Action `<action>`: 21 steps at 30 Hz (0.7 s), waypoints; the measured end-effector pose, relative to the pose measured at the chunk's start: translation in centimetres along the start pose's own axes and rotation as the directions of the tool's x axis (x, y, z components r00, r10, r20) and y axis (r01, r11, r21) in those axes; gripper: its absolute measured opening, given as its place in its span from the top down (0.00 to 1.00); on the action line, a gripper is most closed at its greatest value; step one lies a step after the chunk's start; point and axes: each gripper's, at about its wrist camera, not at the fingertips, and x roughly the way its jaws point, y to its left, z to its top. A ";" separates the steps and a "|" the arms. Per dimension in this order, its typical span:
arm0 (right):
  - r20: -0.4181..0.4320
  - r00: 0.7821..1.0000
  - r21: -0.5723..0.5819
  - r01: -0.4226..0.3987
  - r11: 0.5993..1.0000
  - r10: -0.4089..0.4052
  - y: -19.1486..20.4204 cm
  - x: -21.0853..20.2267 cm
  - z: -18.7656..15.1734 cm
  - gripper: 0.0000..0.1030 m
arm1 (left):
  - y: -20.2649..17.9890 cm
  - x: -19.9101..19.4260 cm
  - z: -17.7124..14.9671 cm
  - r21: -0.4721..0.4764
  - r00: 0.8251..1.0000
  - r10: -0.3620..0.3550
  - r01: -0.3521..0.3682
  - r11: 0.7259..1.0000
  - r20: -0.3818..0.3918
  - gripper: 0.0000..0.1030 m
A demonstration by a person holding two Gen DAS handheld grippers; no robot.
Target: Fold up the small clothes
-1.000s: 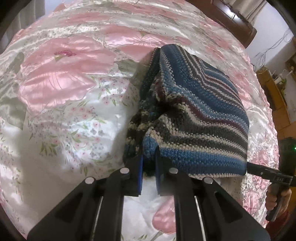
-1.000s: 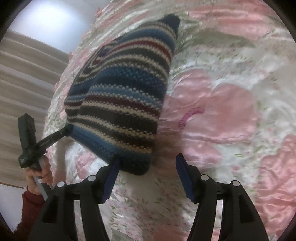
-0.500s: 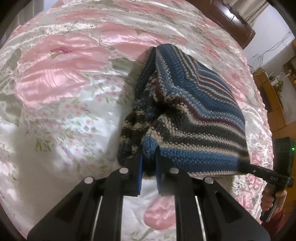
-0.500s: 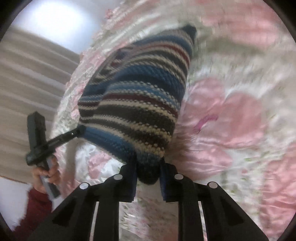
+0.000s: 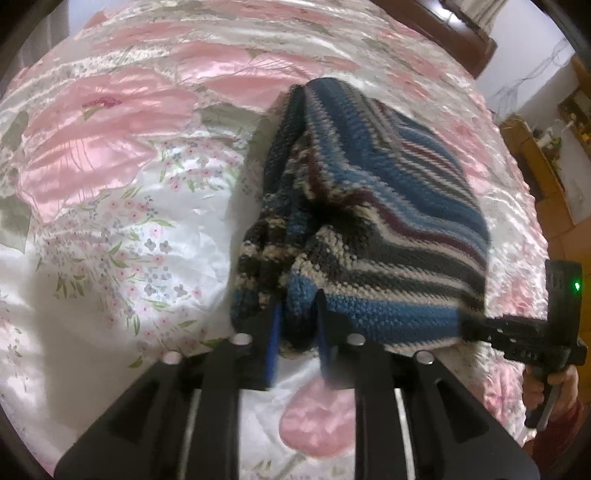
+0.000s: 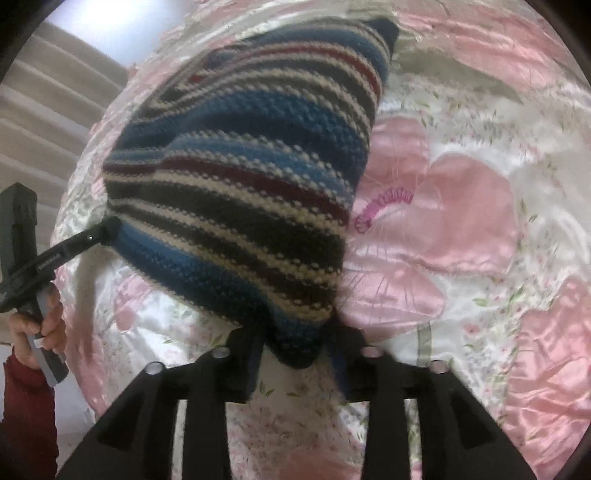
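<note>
A knitted garment (image 5: pixel 369 206) striped in blue, cream, dark grey and maroon is held up by its near edge over a pink floral satin bedspread (image 5: pixel 110 177). My left gripper (image 5: pixel 297 328) is shut on one near corner of it. In the right wrist view the same knitted garment (image 6: pixel 251 177) hangs from my right gripper (image 6: pixel 297 343), shut on the other near corner. The far end of the garment still rests on the bed. Each view shows the other gripper pinching the opposite corner: the right gripper (image 5: pixel 469 328) and the left gripper (image 6: pixel 110 227).
The bedspread (image 6: pixel 461 221) spreads wide on all sides of the garment. A dark wooden headboard (image 5: pixel 461 33) runs along the far edge, with wooden furniture (image 5: pixel 535 155) beyond the bed's right side. A hand in a red sleeve (image 6: pixel 26 398) holds the left gripper's handle. Pale curtains (image 6: pixel 44 129) hang behind.
My right gripper went from open beside the garment's corner to shut on it. The near edge has since lifted a little off the bed. The left gripper kept its grip.
</note>
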 end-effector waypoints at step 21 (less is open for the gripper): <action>0.132 0.991 0.013 0.030 0.999 -0.032 -2.3 -3.6 5.4 0.40 | -2.1 5.0 12.3 -0.123 0.995 -0.062 0.052 0.991 -0.075 0.82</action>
